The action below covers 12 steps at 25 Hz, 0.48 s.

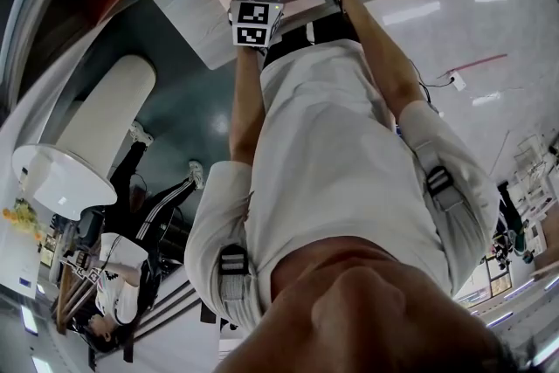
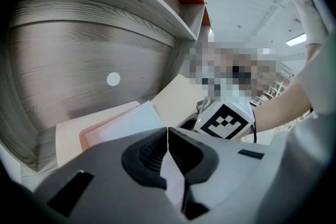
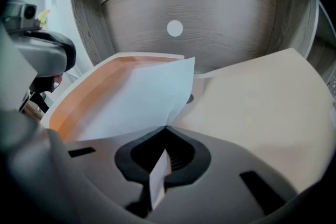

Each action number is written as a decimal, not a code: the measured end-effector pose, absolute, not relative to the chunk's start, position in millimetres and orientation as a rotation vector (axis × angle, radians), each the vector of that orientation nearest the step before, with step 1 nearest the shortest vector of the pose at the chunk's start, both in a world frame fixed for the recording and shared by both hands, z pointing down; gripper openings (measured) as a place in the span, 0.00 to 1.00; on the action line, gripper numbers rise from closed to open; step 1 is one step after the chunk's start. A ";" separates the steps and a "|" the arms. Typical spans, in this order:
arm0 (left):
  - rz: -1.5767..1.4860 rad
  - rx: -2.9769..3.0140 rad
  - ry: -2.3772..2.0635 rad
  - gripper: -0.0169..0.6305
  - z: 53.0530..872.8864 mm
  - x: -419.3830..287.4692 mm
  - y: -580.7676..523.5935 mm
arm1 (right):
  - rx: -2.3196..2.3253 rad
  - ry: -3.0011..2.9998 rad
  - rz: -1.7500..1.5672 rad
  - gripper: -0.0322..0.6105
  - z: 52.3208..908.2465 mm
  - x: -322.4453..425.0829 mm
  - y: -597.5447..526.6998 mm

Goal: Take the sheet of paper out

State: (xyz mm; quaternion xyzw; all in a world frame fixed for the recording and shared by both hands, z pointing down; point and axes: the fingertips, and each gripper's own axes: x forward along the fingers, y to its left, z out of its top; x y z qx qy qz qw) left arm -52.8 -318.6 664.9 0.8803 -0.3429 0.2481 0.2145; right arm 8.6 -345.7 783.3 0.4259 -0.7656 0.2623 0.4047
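Right gripper (image 3: 165,129) clenched on sheet of paper (image 3: 142,97); sheet stretched toward 11 o'clock into folder (image 3: 86,94). Left gripper (image 2: 168,132) clamped on folder edge.

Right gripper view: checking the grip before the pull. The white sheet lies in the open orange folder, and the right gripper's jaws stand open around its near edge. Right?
No: the right gripper is shut on the near edge of the white sheet, not open around it; the right gripper view shows this. The rest holds.
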 end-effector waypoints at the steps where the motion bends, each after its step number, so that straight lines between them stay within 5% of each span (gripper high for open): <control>1: 0.689 2.444 -0.948 0.06 664.8 -52.2 -318.1 | 1.079 -1.929 0.659 0.08 782.5 10.5 -345.6; 12: 0.697 2.470 -0.921 0.06 659.2 -45.0 -312.5 | 1.137 -1.895 0.665 0.08 776.5 31.8 -341.4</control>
